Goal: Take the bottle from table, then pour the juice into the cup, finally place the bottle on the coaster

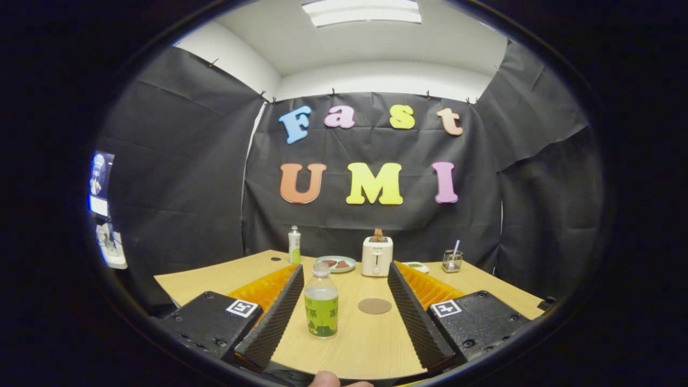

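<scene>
A small clear bottle (321, 307) with a green label stands upright on the wooden table (365, 338). It sits between my fingers, close to the left finger (274, 317) and apart from the right one. My gripper (345, 267) is open wide, and neither finger touches the bottle. A round brown coaster (374, 306) lies flat on the table between the fingers, just right of the bottle and a little farther off. A small glass cup (452, 261) with a thin white stick in it stands at the far right of the table, beyond the right finger.
Along the table's far side stand a tall white bottle (294, 244), a plate (335, 263) with brownish food, and a white toaster (377, 256) holding a slice. A small dish (416, 266) peeks out behind the right finger. A person's fingertip (325, 379) shows under the gripper.
</scene>
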`<state>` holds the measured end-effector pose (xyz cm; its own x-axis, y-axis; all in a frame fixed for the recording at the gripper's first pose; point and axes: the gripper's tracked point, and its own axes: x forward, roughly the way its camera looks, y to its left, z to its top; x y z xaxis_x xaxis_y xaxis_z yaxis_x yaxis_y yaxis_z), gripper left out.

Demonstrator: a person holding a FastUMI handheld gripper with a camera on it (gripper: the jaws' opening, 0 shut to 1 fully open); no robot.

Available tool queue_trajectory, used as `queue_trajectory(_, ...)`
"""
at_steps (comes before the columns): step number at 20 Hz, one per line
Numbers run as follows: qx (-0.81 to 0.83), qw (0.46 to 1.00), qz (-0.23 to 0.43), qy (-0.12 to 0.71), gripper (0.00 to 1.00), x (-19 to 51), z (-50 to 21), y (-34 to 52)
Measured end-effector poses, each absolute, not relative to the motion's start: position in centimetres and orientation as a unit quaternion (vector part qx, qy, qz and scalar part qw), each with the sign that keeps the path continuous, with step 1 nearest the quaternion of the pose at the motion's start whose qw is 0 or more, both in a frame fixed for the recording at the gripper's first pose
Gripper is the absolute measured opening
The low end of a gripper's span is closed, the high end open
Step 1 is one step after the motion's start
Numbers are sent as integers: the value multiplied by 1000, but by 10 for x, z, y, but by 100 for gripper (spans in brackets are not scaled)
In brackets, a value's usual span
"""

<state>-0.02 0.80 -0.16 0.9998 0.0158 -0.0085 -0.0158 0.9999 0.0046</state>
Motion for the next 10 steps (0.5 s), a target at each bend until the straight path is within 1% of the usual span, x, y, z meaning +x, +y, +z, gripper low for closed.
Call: queue_trajectory(10,16,999,16,24,100,6,-18,24)
